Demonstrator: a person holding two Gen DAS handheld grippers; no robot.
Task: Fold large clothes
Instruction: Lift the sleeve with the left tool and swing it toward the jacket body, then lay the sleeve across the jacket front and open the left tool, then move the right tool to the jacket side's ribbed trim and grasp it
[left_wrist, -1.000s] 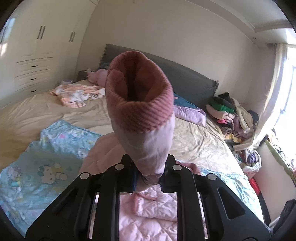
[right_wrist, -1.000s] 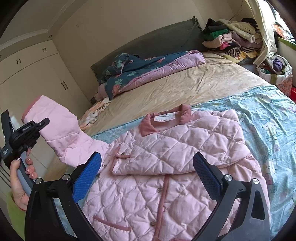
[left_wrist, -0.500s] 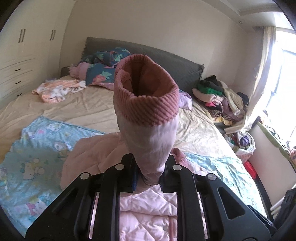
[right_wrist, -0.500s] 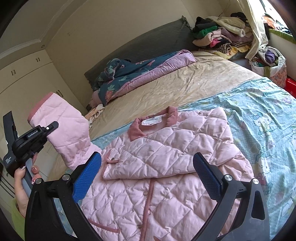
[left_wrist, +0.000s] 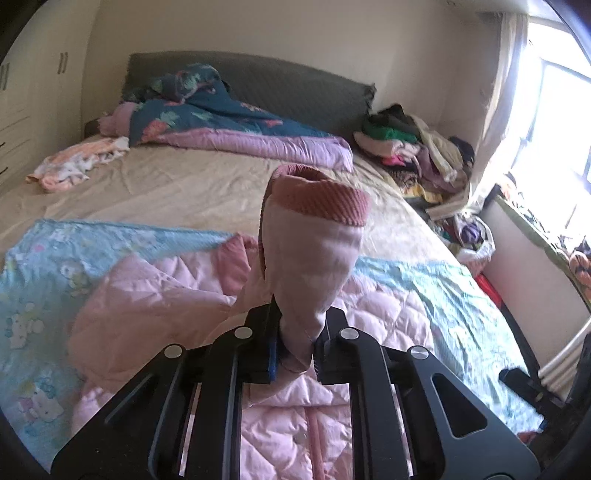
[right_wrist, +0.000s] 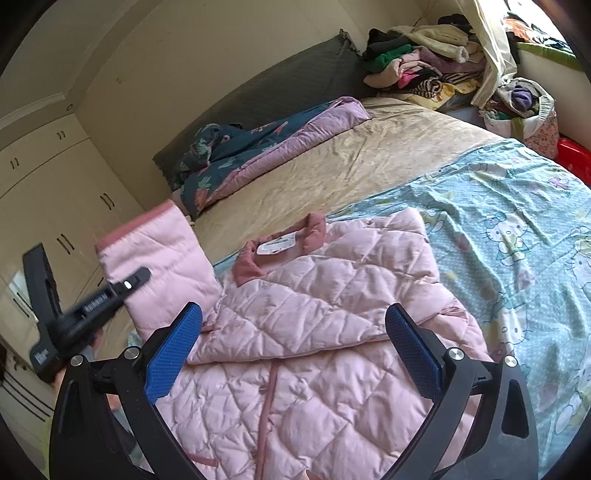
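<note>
Sleeve (left_wrist: 312, 258) held up, pinched by left gripper (left_wrist: 295, 345).
Right gripper (right_wrist: 293, 343) wide open, nothing gripped, positioned over pink quilted jacket (right_wrist: 314, 332) on bed (right_wrist: 332, 162).

The left gripper (left_wrist: 297, 345) is matte black, its linkage arms pinned with round silver screws and cut with triangular openings; a blue pad edges one finger. Seen from the other camera, its black body carries small white lettering, too blurred to read. The right gripper (right_wrist: 295, 350) has black arms, silver screws and textured blue pads (right_wrist: 173, 354).
</note>
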